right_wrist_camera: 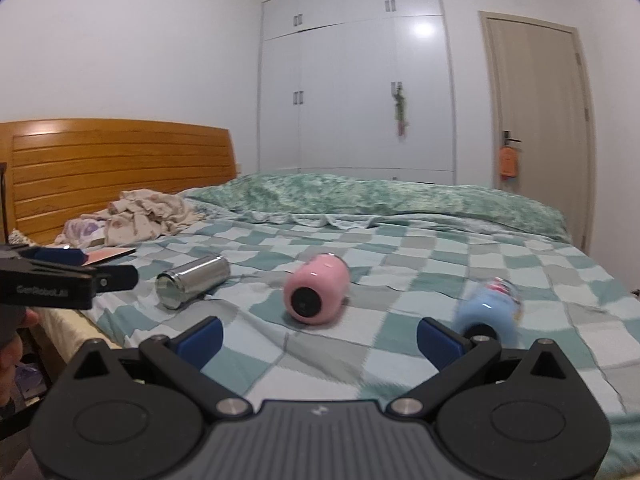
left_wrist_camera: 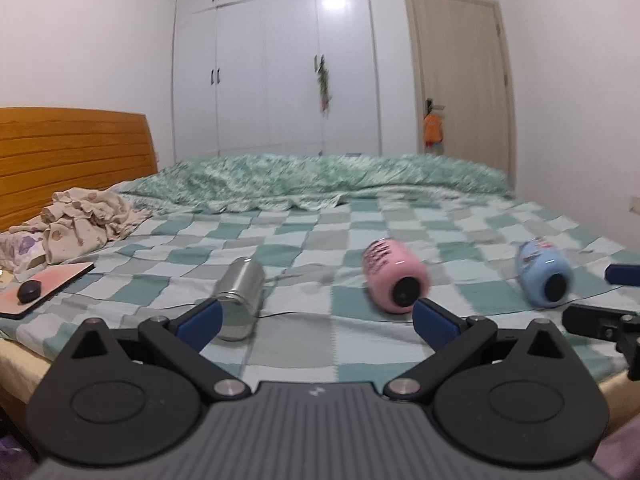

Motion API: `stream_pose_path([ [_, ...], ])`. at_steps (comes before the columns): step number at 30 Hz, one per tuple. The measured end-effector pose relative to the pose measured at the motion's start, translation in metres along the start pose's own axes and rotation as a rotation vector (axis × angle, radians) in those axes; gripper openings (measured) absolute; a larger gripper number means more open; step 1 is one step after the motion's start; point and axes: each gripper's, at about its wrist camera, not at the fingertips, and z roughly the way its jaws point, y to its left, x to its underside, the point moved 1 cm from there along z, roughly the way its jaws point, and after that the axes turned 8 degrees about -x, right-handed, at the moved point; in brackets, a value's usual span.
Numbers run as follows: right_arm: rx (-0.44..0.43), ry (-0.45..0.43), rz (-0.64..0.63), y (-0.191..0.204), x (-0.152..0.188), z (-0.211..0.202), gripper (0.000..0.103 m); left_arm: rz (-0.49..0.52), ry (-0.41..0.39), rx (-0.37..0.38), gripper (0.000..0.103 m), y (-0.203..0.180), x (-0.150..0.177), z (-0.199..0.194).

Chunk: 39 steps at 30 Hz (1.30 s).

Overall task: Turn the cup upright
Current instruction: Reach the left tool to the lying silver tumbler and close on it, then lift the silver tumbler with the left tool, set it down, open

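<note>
Left view only: showing a black puck (left_wrist_camera: 29,291) sitting on a pink pad (left_wrist_camera: 48,285) at the far left of the bed, and printed lettering on the pink cup's wall.
Right view only: catching the left gripper (right_wrist_camera: 102,270) side-on at the left edge, hovering above the mattress edge beside the steel cup (right_wrist_camera: 191,281); also a hand (right_wrist_camera: 12,354) below it, cut off by the frame.
Left gripper (left_wrist_camera: 316,316): spreading wide, blue pads apart, holding nothing, framing the steel cup (left_wrist_camera: 241,298) and pink cup (left_wrist_camera: 395,282).
Steel cup: lying on its side on the checked sheet (left_wrist_camera: 304,248), leftmost of three, partly covered by the left blue pad in the left view.
Pink cup: lying on its side mid-bed, dark round end facing the cameras (right_wrist_camera: 316,294).
Blue cup (left_wrist_camera: 545,278): lying on its side, rightmost, smeared by motion blur; lower part hiding behind the right blue pad in the right view (right_wrist_camera: 489,312).
Right gripper (right_wrist_camera: 319,338): standing open, pads well apart, gripping nothing; only one black finger and a blue tip (left_wrist_camera: 600,312) poking in at the left view's right edge.
Hard to make out: cup prints blurring; whether the dark ends are mouths or bases, cannot tell.
Around: crumpled clothes (left_wrist_camera: 82,222) by the wooden headboard (left_wrist_camera: 76,148), green quilt (left_wrist_camera: 320,178) bunching across the far side, white wardrobe (left_wrist_camera: 276,60), door (left_wrist_camera: 460,80) with an orange tag (left_wrist_camera: 433,130) hanging from the handle.
</note>
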Motion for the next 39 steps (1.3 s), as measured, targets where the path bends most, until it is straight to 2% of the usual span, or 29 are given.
stream_pose_path([
  [11,-0.104,0.051,-0.087,0.013,-0.032,0.111,0.103,0.064,0.218,-0.142,0.103,0.043,-0.023,0.114],
  [15,-0.145,0.092,-0.111,0.017,-0.043,0.162,0.103,0.101,0.260,-0.176,0.103,0.050,-0.024,0.151],
  [24,-0.203,0.191,-0.156,0.015,-0.055,0.252,0.103,0.124,0.388,-0.179,0.103,0.049,-0.023,0.243],
  [27,-0.213,0.219,-0.147,0.011,-0.056,0.273,0.103,0.123,0.465,-0.187,0.103,0.048,-0.017,0.273],
  [29,-0.223,0.235,-0.132,0.008,-0.054,0.282,0.103,0.112,0.512,-0.169,0.095,0.048,-0.011,0.285],
  [31,-0.224,0.229,-0.133,0.008,-0.052,0.285,0.103,0.076,0.542,-0.140,0.063,0.051,-0.007,0.290],
  [34,-0.240,0.229,-0.130,0.008,-0.051,0.282,0.103,0.047,0.533,-0.126,0.063,0.052,-0.009,0.285],
  [39,-0.241,0.227,-0.119,0.009,-0.049,0.266,0.103,0.058,0.486,-0.110,0.063,0.046,-0.017,0.262],
])
